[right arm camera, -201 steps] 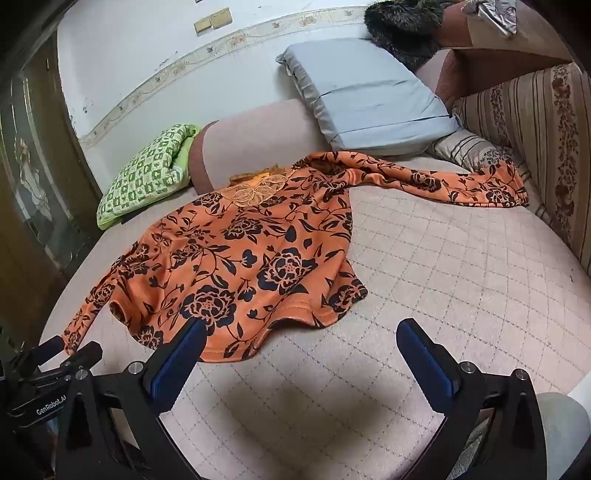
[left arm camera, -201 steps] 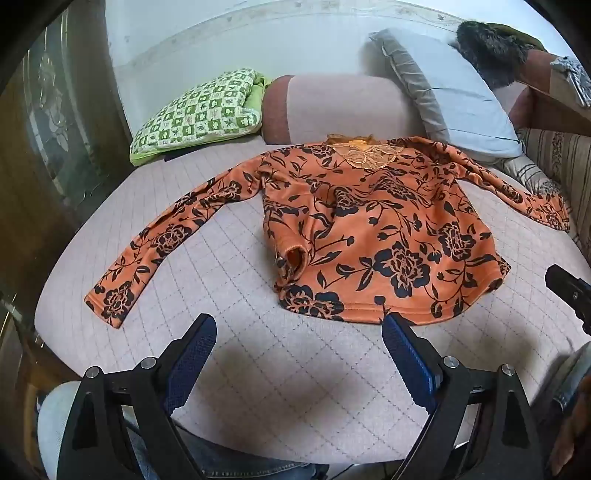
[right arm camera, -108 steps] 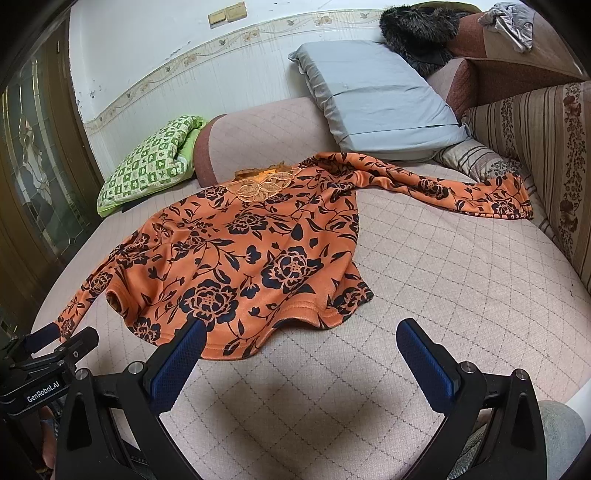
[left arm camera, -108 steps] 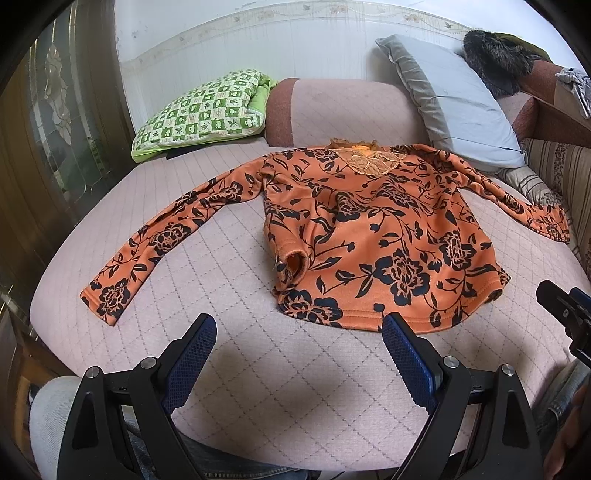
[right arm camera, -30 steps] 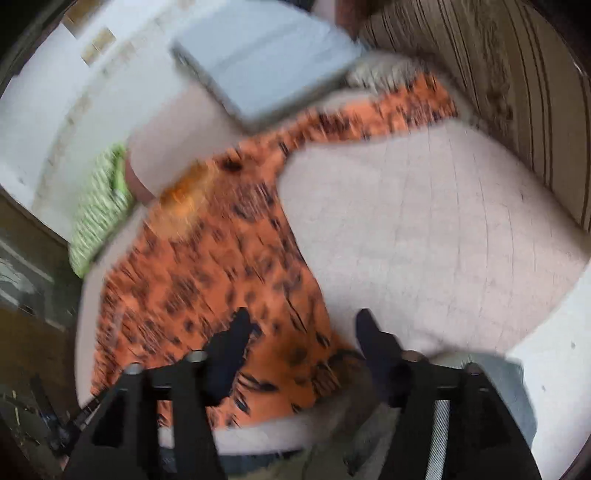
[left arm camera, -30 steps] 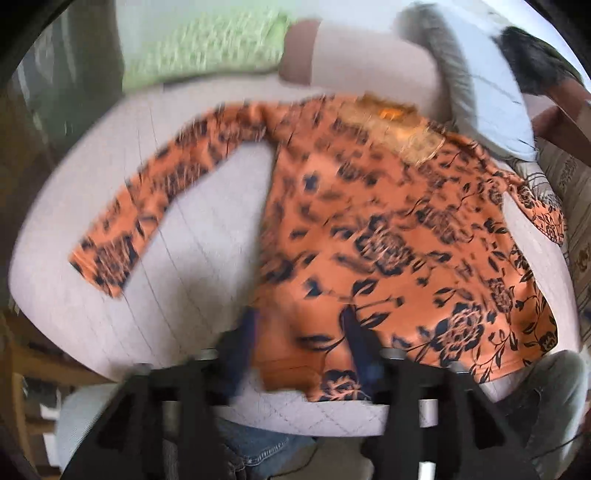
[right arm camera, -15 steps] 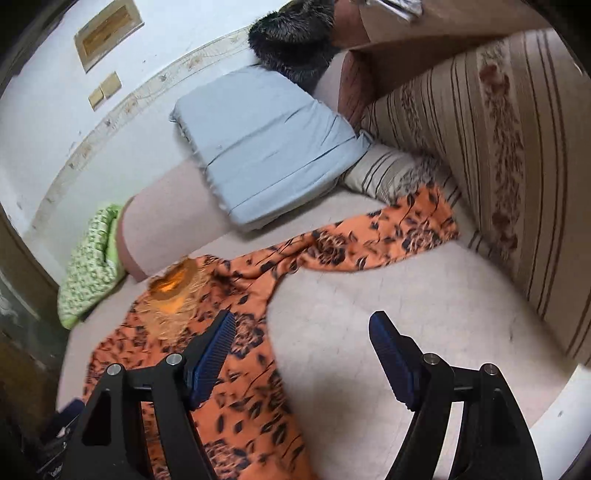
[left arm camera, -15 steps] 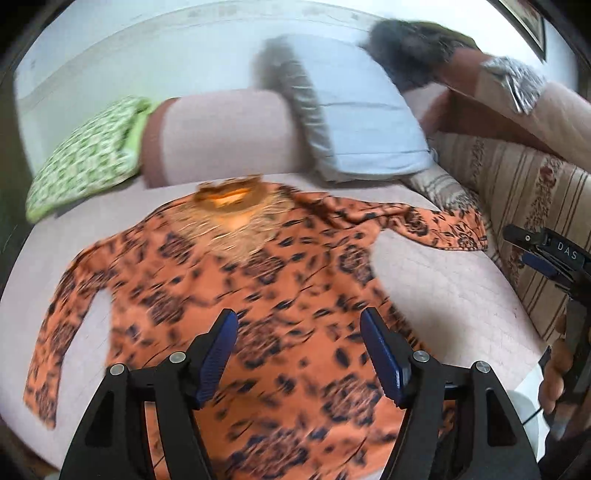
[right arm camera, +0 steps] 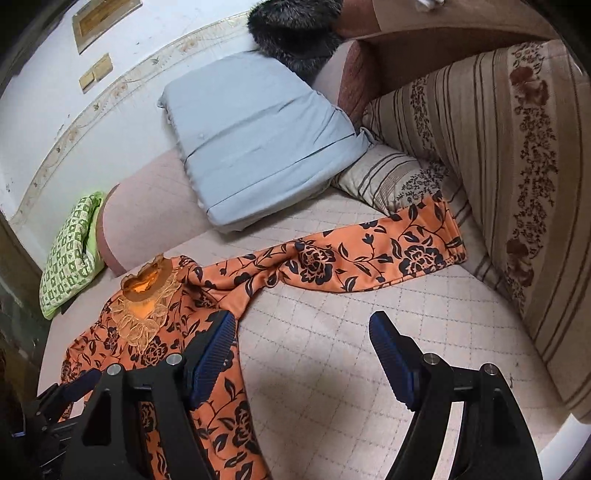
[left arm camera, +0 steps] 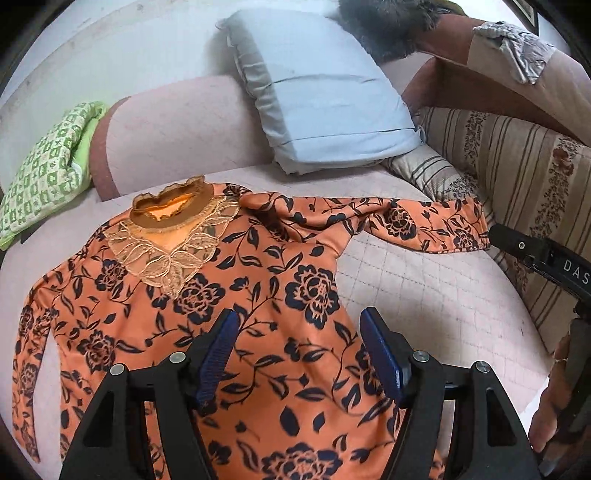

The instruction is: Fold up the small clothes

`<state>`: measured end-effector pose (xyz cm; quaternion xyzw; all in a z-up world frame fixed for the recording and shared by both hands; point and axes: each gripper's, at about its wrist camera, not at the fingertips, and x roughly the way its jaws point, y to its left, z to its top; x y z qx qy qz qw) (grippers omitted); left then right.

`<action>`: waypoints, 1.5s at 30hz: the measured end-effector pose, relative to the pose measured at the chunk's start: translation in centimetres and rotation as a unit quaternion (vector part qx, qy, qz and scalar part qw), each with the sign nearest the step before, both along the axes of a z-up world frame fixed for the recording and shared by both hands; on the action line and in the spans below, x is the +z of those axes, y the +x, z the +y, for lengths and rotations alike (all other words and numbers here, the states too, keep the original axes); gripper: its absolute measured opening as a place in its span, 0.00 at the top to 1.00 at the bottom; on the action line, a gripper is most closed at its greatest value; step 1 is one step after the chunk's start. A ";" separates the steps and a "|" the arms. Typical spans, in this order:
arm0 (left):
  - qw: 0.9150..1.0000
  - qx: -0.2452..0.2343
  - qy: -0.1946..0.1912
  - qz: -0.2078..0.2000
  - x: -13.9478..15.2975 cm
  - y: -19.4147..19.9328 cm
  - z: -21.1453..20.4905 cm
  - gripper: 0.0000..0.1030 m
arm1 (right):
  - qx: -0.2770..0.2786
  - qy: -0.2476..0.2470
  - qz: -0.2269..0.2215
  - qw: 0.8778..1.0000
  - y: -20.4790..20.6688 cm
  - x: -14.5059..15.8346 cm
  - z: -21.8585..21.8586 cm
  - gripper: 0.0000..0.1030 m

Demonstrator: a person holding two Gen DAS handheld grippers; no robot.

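Observation:
An orange long-sleeved top with black flowers (left arm camera: pixel 258 280) lies flat, front up, on a pink quilted bed (left arm camera: pixel 424 288). Its lace collar (left arm camera: pixel 173 221) points to the headboard. The right sleeve (right arm camera: pixel 369 258) stretches out toward the striped cushion. My left gripper (left arm camera: pixel 299 350) is open and empty above the middle of the top. My right gripper (right arm camera: pixel 303 354) is open and empty above the bed, just right of the top's side edge and below the right sleeve. The right gripper's body also shows at the right edge of the left wrist view (left arm camera: pixel 546 258).
A grey-blue pillow (right arm camera: pixel 258 140) leans on the pink headboard (left arm camera: pixel 177 133). A green checked pillow (left arm camera: pixel 44 173) lies at the back left. A striped floral cushion (right arm camera: pixel 517 184) borders the bed on the right, with a dark furry item (right arm camera: pixel 295 26) above.
Both grippers closed on the hem and pulled the top toward the bed's near edge, flattening it. Now both are open and have moved up over the top, toward the collar and right sleeve.

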<state>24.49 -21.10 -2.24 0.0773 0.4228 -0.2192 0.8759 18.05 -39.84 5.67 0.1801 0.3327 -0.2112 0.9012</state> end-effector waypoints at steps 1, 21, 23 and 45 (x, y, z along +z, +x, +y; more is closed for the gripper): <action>1.000 0.002 -0.003 0.001 0.0 0.4 -0.4 0.34 | -0.001 0.004 0.003 1.000 0.4 -0.2 -0.4 0.26; 0.998 -0.006 -0.028 0.047 -3.9 8.0 -6.9 0.34 | -0.196 0.116 0.083 0.970 2.4 -9.3 -22.7 0.34; 0.998 -0.009 -0.025 0.052 -4.3 7.7 -6.8 0.34 | -0.210 0.124 0.074 0.967 2.8 -10.5 -23.8 0.34; 0.979 0.062 -0.170 0.096 2.2 3.3 11.6 0.34 | 0.133 -0.062 -0.088 0.985 -0.1 6.6 7.1 0.88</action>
